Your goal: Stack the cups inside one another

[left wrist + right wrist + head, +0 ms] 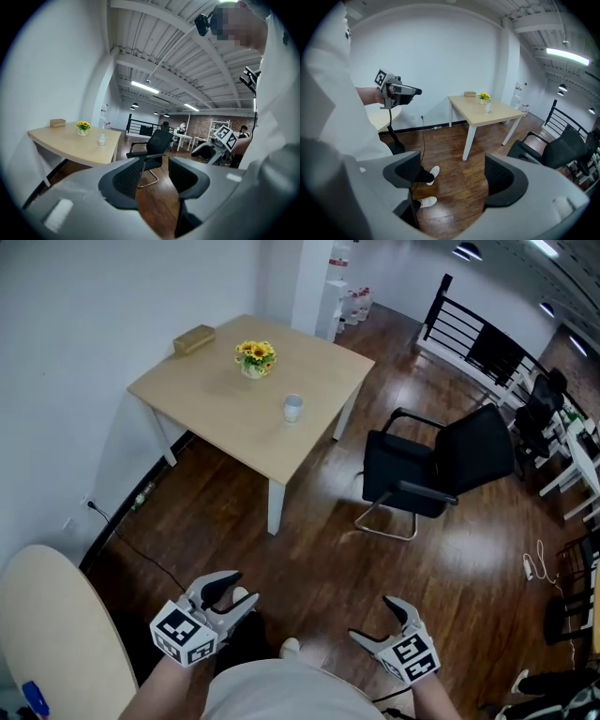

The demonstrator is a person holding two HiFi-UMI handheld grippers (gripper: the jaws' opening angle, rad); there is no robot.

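A small pale cup (293, 408) stands on the light wooden table (208, 409) far ahead of me; whether it is one cup or a stack I cannot tell. It shows tiny in the left gripper view as a cup (101, 139) and in the right gripper view as a cup (488, 108). My left gripper (240, 592) is held low near my body, open and empty. My right gripper (379, 622) is also low by my waist, open, nothing between its jaws. Both are far from the table.
A pot of yellow flowers (255, 358) and a tan box (194, 339) sit on the table. A black office chair (441, 468) stands to the table's right on the dark wood floor (309, 549). A round pale tabletop (56, 634) is at my lower left, and a black cable (141, 554) lies on the floor.
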